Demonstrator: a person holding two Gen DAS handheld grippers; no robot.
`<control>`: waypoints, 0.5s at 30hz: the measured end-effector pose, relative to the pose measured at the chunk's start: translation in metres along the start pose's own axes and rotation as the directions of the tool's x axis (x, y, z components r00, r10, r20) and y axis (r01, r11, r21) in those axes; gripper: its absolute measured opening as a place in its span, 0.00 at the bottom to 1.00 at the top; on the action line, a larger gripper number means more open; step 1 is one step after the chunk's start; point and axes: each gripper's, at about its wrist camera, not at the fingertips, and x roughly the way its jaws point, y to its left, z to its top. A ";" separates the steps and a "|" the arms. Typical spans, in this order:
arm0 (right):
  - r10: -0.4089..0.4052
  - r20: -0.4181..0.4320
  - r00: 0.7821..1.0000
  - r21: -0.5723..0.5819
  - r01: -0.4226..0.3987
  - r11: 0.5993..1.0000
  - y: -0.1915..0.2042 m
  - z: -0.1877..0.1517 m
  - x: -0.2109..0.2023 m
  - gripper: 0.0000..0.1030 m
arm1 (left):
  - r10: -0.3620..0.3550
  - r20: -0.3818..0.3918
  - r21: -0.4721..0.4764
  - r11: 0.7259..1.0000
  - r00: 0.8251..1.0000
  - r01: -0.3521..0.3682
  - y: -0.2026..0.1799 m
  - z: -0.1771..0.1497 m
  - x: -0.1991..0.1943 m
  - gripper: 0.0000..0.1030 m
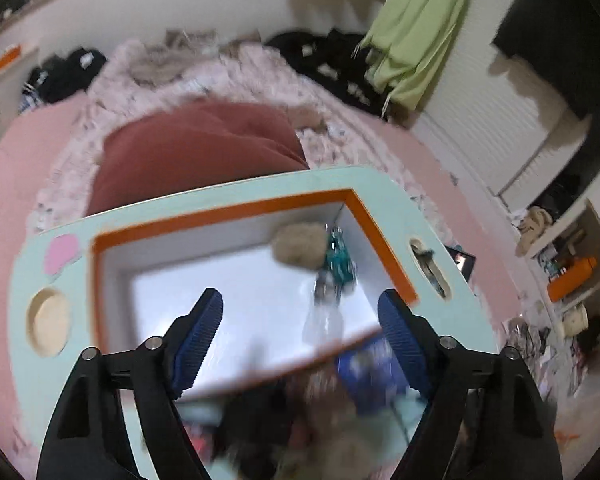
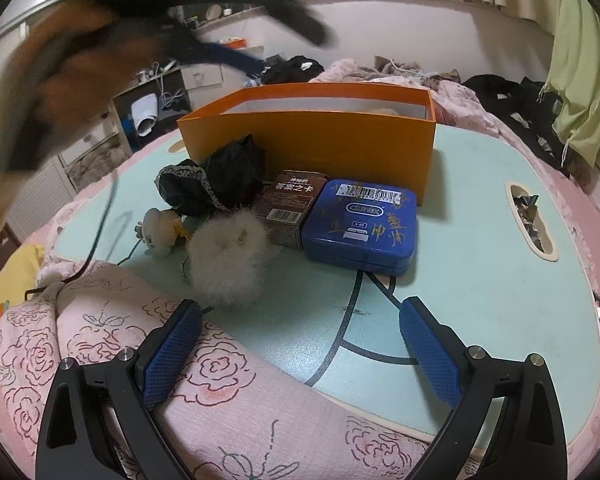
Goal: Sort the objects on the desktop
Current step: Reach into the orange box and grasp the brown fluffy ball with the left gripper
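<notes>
Sitting open | orange box | white inside | pompom within

An open box stands at the back of a table set on a bed. In front of it lie a tin at right, a carton touching its left side, then a fluffy ball.

one orange box, one blue tin, two pompoms
</notes>
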 end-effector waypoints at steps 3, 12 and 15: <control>0.006 0.009 1.000 0.004 -0.006 1.000 -0.002 -0.002 -0.002 0.96 | 0.031 -0.090 -0.052 0.998 0.995 -0.035 0.001 0.025 0.045 0.68; 0.016 0.021 1.000 0.009 -0.016 1.000 -0.003 -0.004 -0.004 0.96 | 0.093 -0.210 -0.070 0.992 0.973 -0.110 0.001 0.037 0.113 0.60; 0.017 0.024 1.000 0.010 -0.017 1.000 -0.003 -0.005 -0.005 0.96 | 0.004 -0.195 -0.127 0.991 0.981 -0.029 0.008 0.036 0.113 0.41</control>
